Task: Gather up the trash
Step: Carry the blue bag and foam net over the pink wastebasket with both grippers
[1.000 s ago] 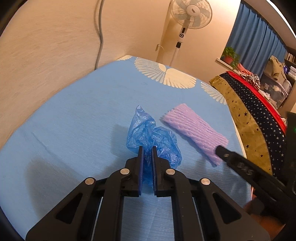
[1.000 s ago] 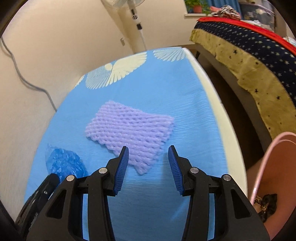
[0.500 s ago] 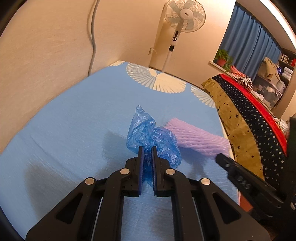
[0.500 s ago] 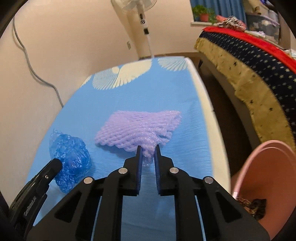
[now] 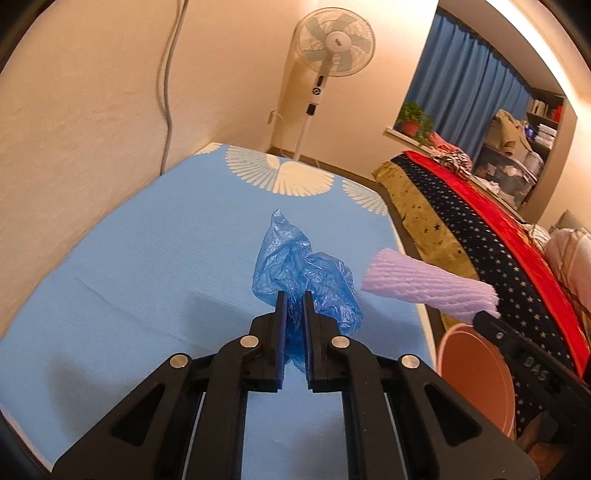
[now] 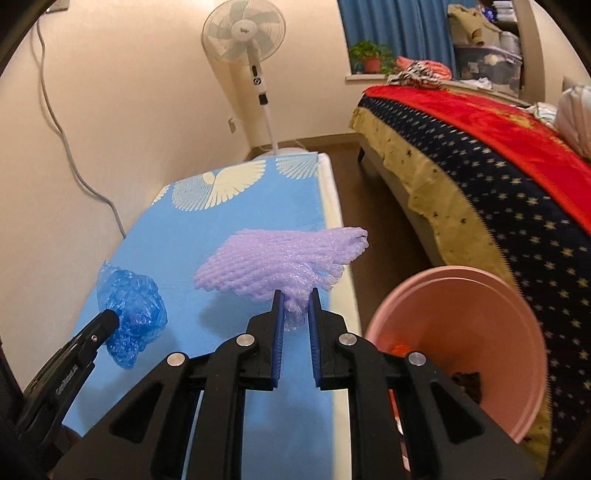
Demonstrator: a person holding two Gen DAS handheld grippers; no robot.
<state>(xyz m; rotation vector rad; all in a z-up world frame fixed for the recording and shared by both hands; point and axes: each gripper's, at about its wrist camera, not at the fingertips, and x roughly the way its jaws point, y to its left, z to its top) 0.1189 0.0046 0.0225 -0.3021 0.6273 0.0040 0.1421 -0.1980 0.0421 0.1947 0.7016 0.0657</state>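
- Blue mattress cover (image 5: 147,266) with white wing print, against beige wall, bare under both lifted items.
- Bed with starred blanket (image 6: 498,177) on right, across floor gap.
- Standing fan (image 6: 243,33) at far end, by wall.
- Pink bin (image 6: 480,332) on floor just beside mattress edge, scraps inside.
- Purple foam net (image 6: 280,262) lifted off cover, hanging out level over mattress edge, near bin.
- Blue plastic bag (image 5: 303,273) crumpled, raised off cover, left of net.
- Right gripper (image 6: 296,299) clamped on net's near corner, jaws just closed onto it.
- Left gripper (image 5: 293,301) pinched tight on bag's lower part.
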